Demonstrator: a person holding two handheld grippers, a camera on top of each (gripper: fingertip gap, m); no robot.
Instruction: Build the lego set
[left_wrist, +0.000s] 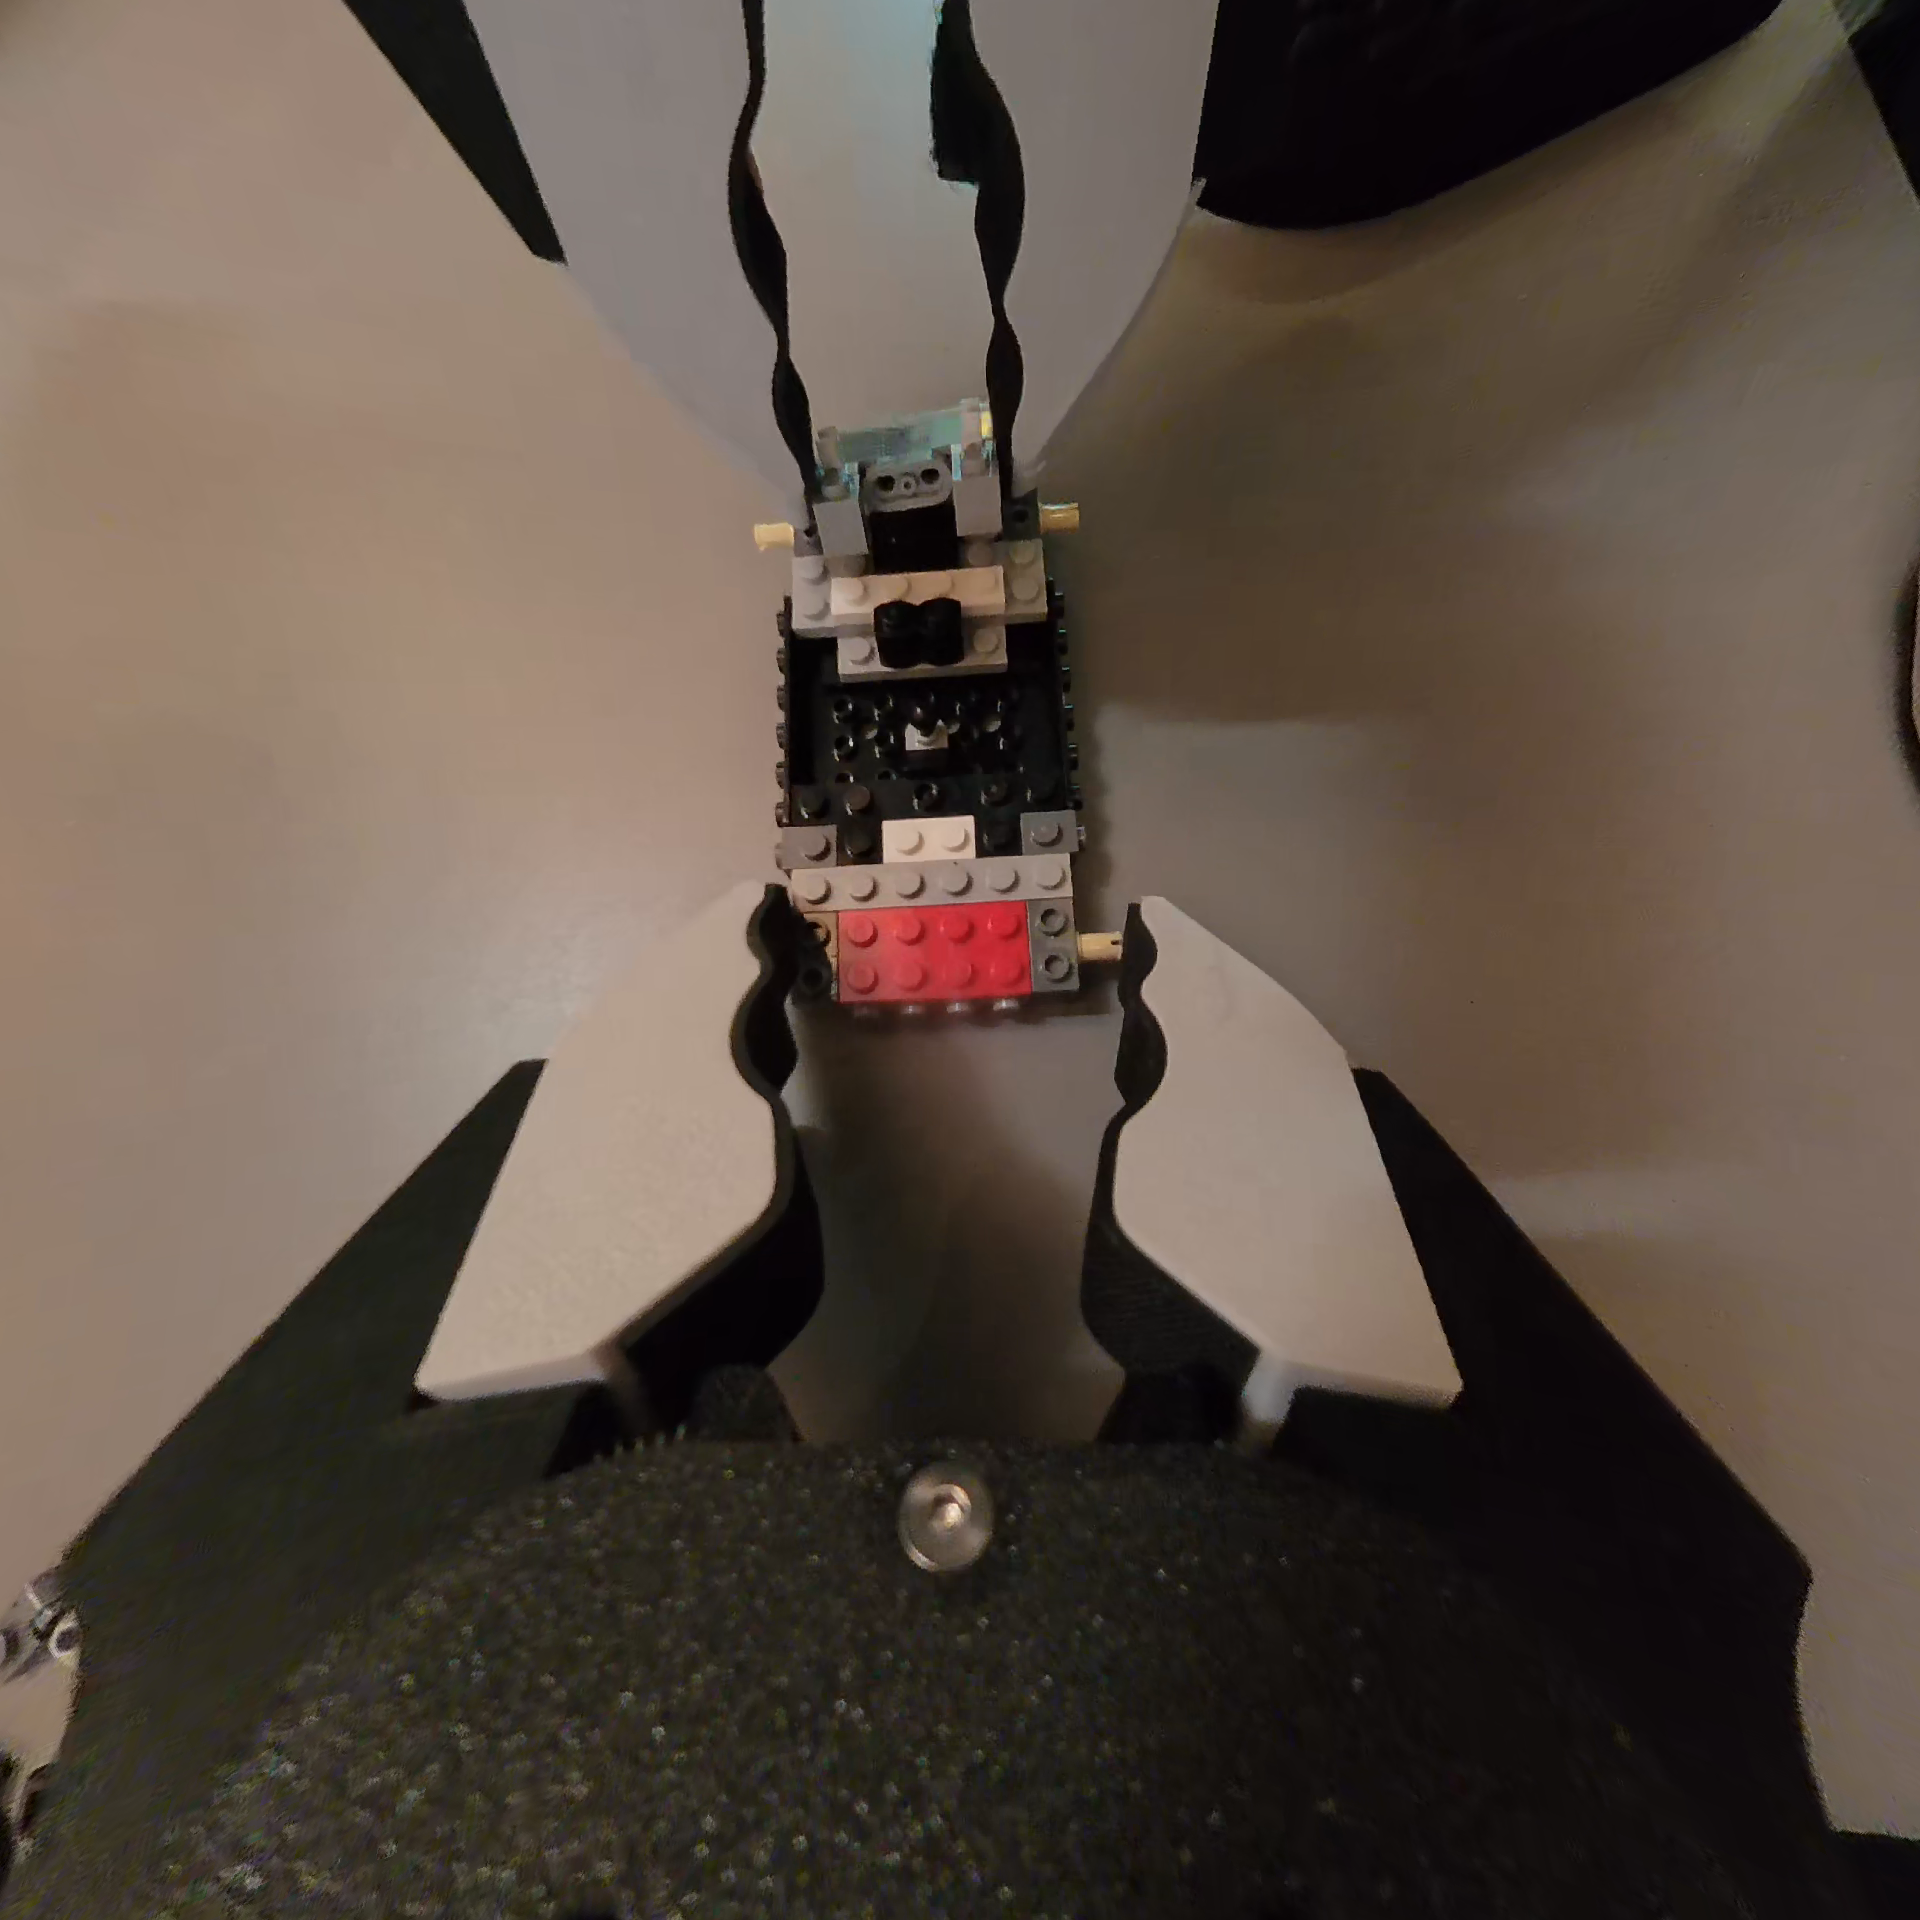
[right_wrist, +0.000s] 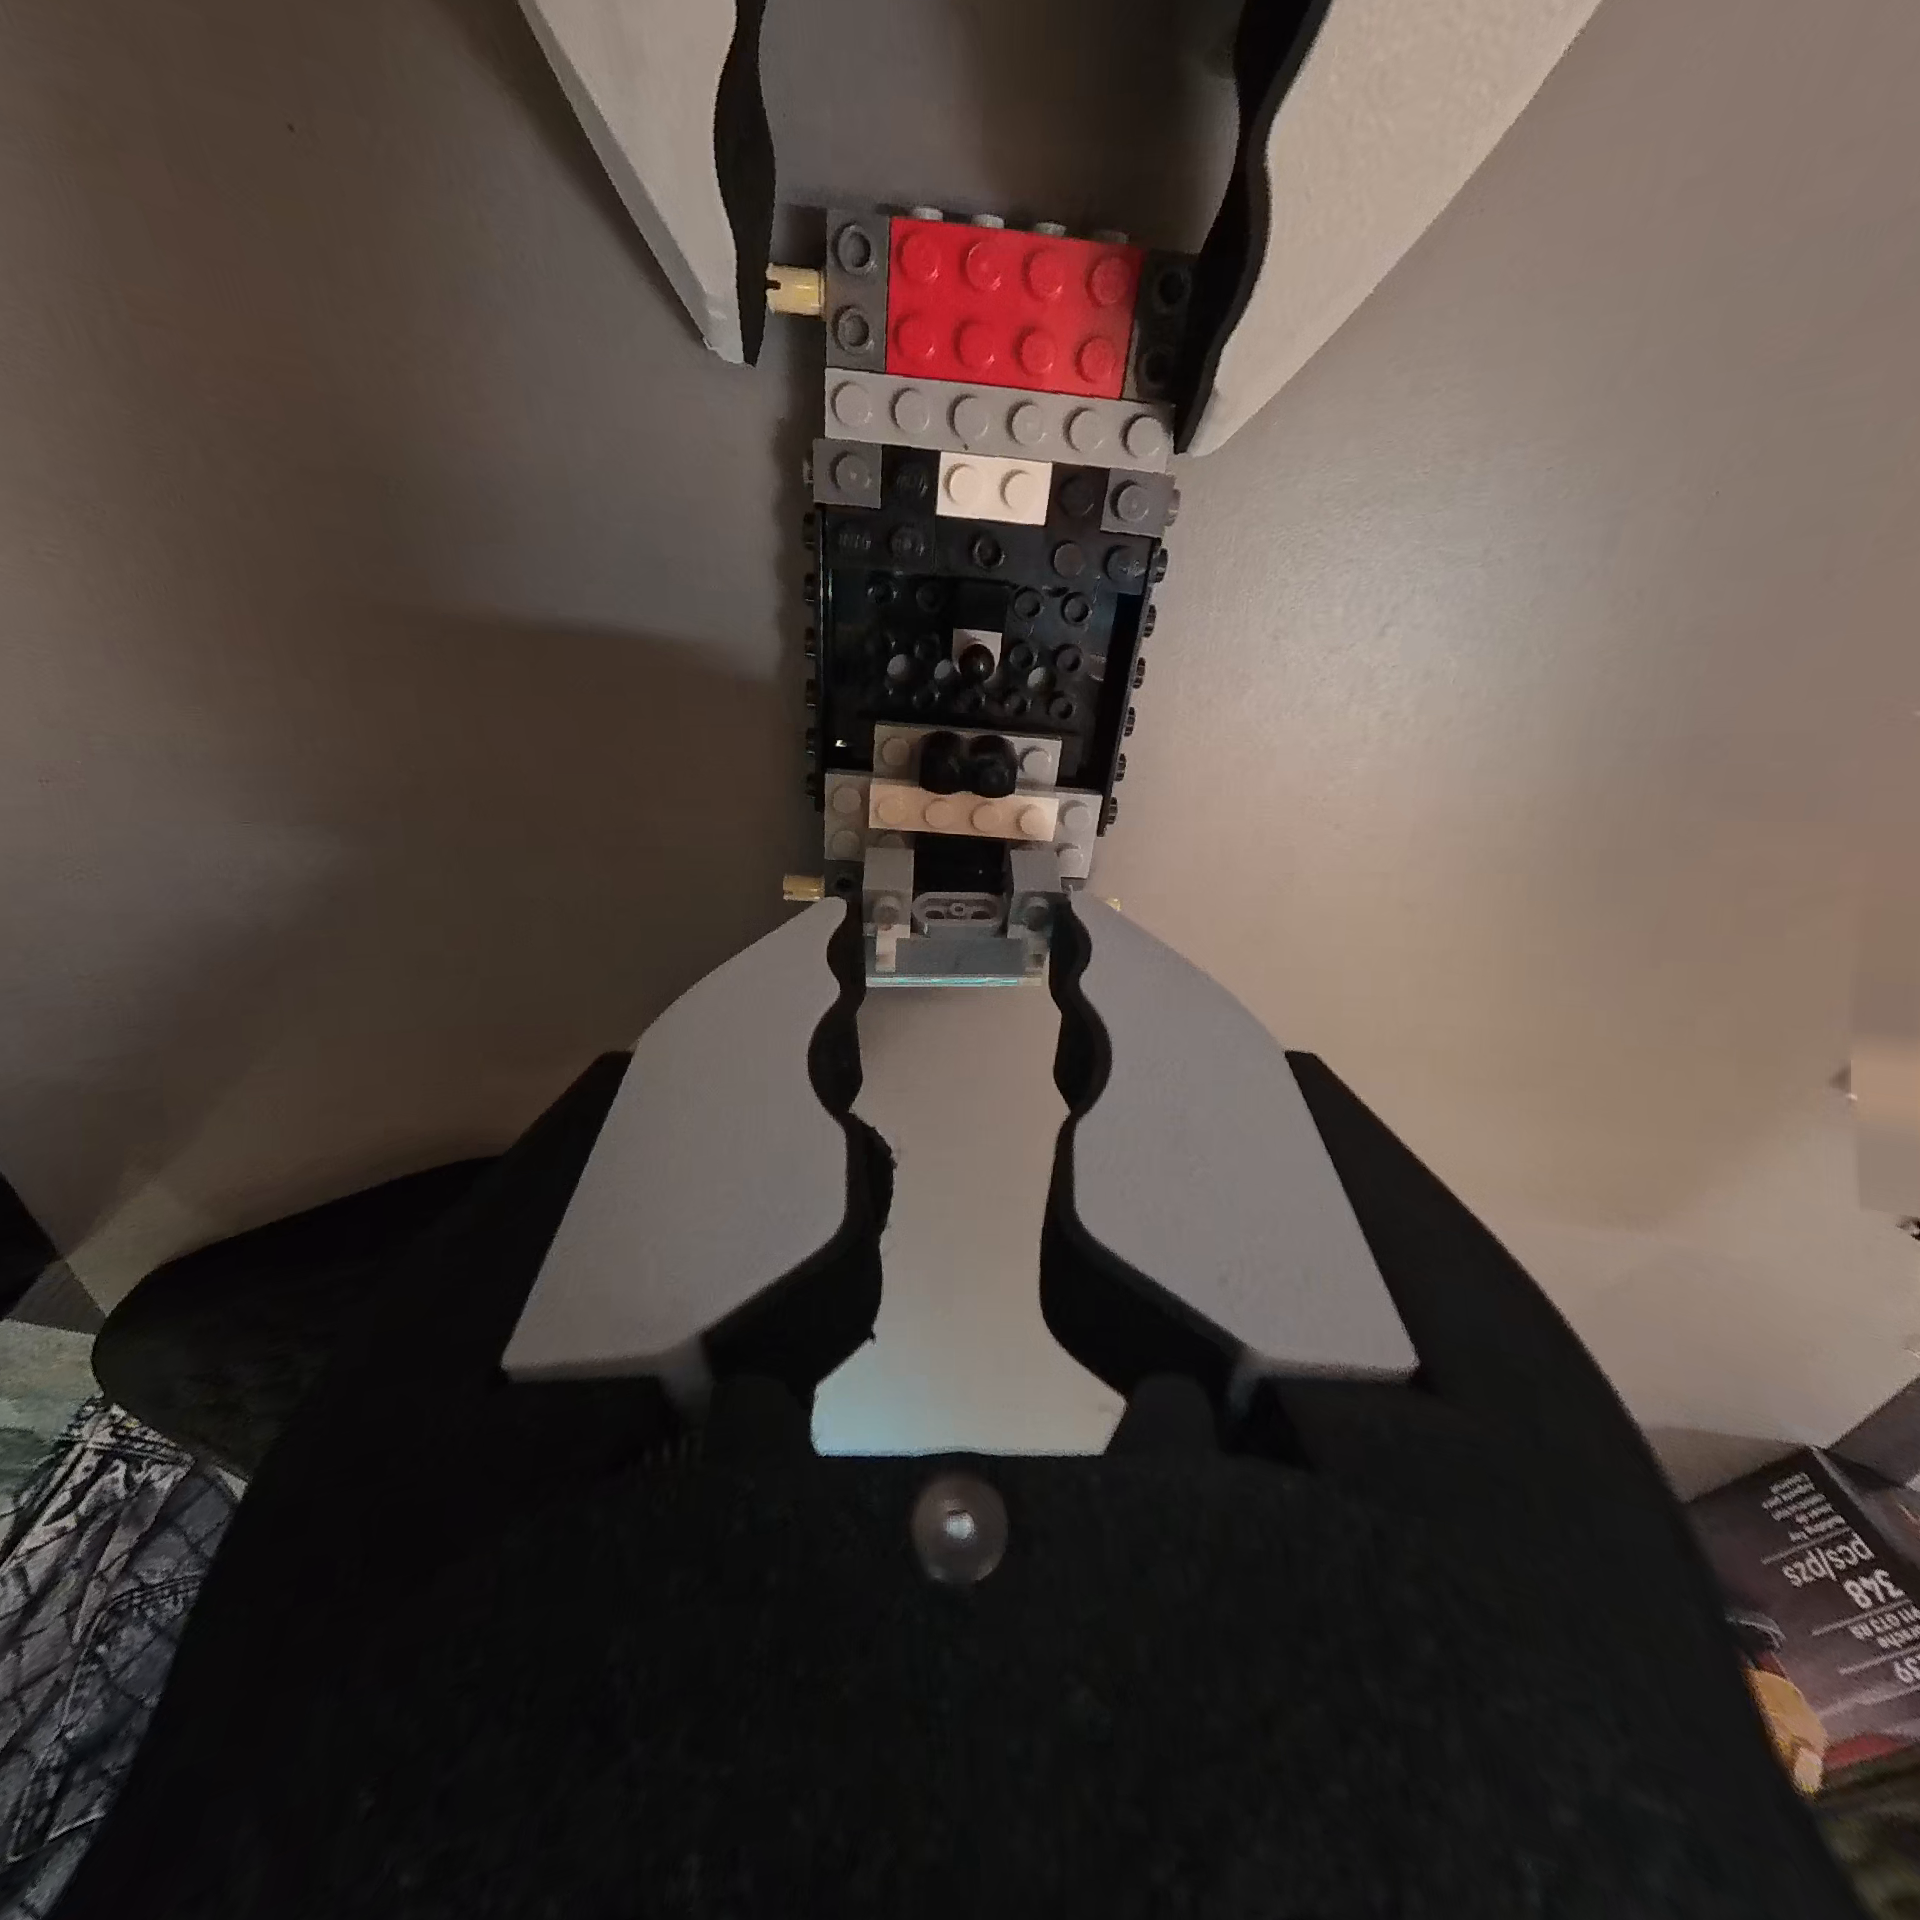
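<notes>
A partly built lego model lies lengthwise on a pale table. It has a black studded middle, grey plates, a red brick at one end and a grey and clear piece at the other. Tan pins stick out of its sides. My left gripper is shut across the red end: one pad is on the model's side, the other against a tan pin. My right gripper is shut on the grey and clear end. The model spans between both grippers, and each gripper shows at the top of the other's view.
A printed box or booklet lies at the lower right of the right wrist view. A patterned cloth shows at its lower left. A dark object sits at the top right of the left wrist view. The gap from one gripper's tips to the other's is roughly 8 cm.
</notes>
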